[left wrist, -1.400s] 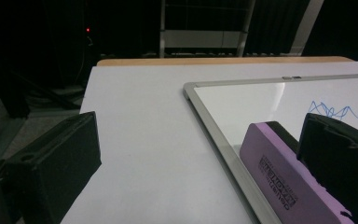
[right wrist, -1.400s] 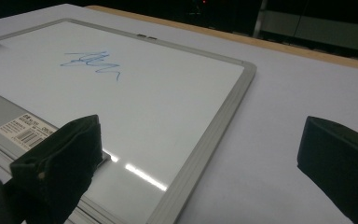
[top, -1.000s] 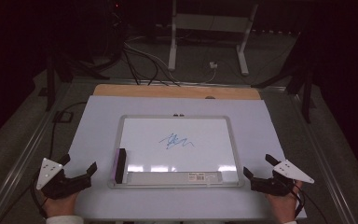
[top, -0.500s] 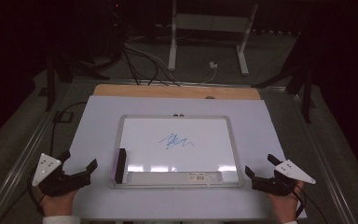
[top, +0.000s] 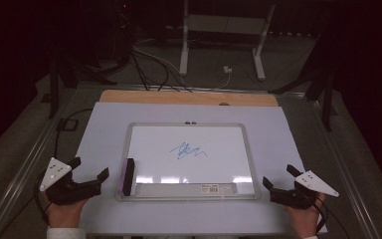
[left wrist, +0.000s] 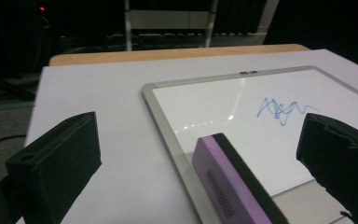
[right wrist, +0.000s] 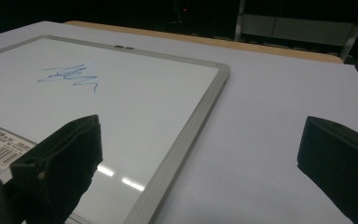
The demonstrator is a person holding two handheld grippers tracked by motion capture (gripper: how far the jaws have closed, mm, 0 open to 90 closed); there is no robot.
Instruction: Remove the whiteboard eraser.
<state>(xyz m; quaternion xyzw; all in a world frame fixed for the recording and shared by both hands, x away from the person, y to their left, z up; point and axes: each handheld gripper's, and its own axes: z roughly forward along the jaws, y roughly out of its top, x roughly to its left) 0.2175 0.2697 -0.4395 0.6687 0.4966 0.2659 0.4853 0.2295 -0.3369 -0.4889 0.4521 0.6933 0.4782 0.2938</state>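
Whiteboard (top: 191, 159) flat on white table (top: 104, 124), dark room; both hand-held grippers (top: 88, 169) (top: 278, 177) spread, empty.

Here's the table (top: 298, 124), covered by a pale lilac sheet, a strip of bare wood showing along its far edge. Square in the middle lies a silver-framed whiteboard (top: 248, 154), flat on the sheet, blue scribble at its centre. A purple-and-black eraser (top: 128, 177) sits on the board's near-left corner.
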